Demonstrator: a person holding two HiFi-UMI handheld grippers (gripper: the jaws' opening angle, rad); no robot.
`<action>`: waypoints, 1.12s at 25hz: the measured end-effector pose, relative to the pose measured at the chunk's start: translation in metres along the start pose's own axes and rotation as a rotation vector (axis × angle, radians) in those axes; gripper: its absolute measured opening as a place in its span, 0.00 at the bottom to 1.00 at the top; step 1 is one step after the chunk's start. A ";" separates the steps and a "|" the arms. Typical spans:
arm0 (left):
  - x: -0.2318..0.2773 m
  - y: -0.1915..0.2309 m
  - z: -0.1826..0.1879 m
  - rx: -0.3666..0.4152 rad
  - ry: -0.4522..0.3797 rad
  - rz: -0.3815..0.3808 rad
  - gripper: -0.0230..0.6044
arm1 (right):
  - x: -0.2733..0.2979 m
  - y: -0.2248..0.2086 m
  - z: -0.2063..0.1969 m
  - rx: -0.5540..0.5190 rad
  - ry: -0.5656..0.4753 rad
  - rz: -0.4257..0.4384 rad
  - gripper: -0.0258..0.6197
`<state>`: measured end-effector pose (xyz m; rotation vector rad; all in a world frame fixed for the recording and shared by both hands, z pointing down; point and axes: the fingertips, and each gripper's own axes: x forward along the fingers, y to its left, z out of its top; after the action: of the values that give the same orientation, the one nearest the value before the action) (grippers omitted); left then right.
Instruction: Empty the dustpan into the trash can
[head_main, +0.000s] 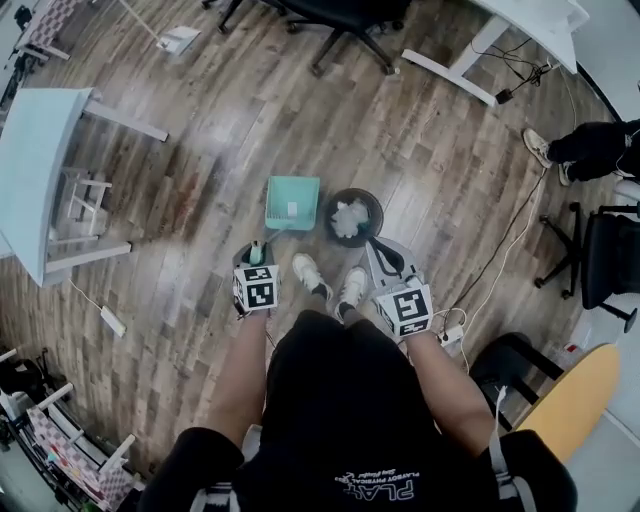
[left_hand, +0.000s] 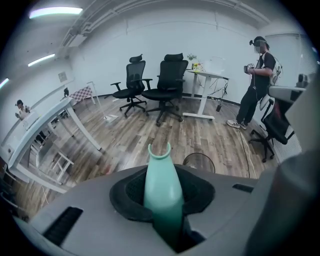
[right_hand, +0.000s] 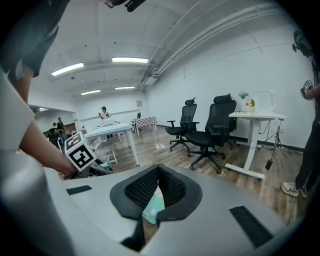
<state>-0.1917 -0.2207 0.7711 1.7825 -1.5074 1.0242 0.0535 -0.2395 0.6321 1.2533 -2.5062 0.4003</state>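
The left hand-held gripper is pinching the teal handle of the dustpan, with its pads pressing on both sides. In the head view the pan is lying on the floor at about 12 o'clock from that gripper. Its long axis is running 12 to 6, handle end toward the person, and the open end seems to be facing away.

The trash can is standing at the pan's 3 o'clock, just beside it but not touching (white crumpled waste is already lying inside). The coming move is therefore likely turning on a lift, a short swing toward 3 o'clock, and a tip over the can's rim. A small white scrap is sitting in the pan.

The right hand-held gripper is hovering at the can's 5 o'clock, its jaws pressed together on nothing. It is nearer the can, but the left one is carrying the load.

The floor is wood plank. White desks are standing at 9 and 1 o'clock, chairs at 12, and a cable is trailing at 4. Another person is standing well apart at 3 o'clock.
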 end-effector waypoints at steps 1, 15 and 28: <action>0.008 0.000 -0.001 0.001 0.004 -0.006 0.20 | 0.005 0.000 -0.002 0.012 0.008 -0.004 0.08; 0.069 -0.011 -0.005 0.005 0.050 -0.017 0.20 | 0.054 0.000 -0.036 0.071 0.097 0.006 0.08; 0.067 -0.006 -0.013 -0.013 0.053 0.001 0.23 | 0.053 0.003 -0.036 0.076 0.084 0.017 0.08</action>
<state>-0.1835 -0.2444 0.8352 1.7323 -1.4794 1.0511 0.0260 -0.2624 0.6856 1.2179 -2.4533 0.5461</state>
